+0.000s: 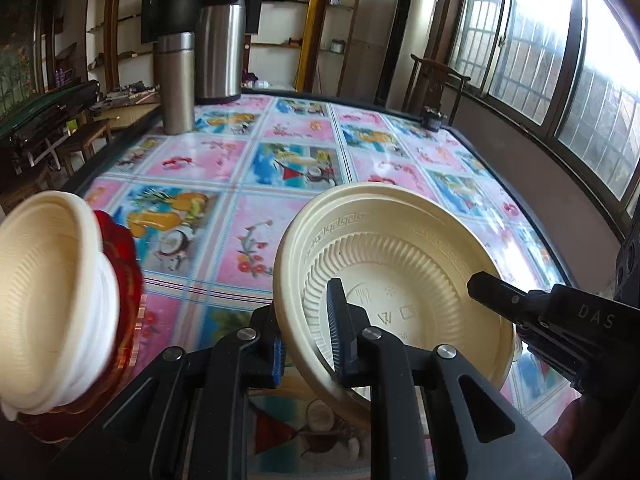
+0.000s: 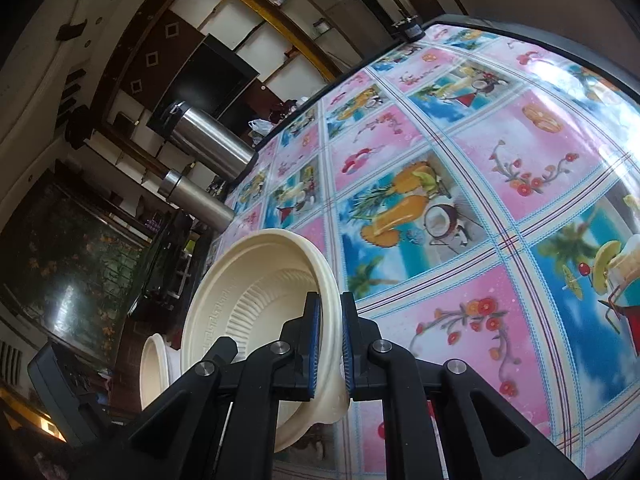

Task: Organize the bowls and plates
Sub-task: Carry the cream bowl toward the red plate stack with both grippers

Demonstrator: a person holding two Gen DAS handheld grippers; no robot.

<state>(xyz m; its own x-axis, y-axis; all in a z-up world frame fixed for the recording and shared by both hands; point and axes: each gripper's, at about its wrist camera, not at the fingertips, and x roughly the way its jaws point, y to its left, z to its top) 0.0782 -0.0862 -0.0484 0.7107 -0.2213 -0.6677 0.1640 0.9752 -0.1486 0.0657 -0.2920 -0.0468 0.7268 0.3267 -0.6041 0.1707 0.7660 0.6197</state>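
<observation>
Floral tablecloth; "DAS"-marked right claw.

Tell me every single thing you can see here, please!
Cream plate: one, cream, tilted above the table, gripped at both edges.
Stack of bowls: one stack, cream and white, at the near left, on something red.
Steel flasks: two, silver, standing at the far left of the table.
Table: one, with a pink and blue picture cloth.
Small dark object: one, at the far right corner; too small to name.
Wooden chair: one, brown, behind the table by the windows.
Left gripper: black, blue pads, fingers shut on the plate's rim.
Right gripper: black, fingers shut on the opposite rim.
</observation>
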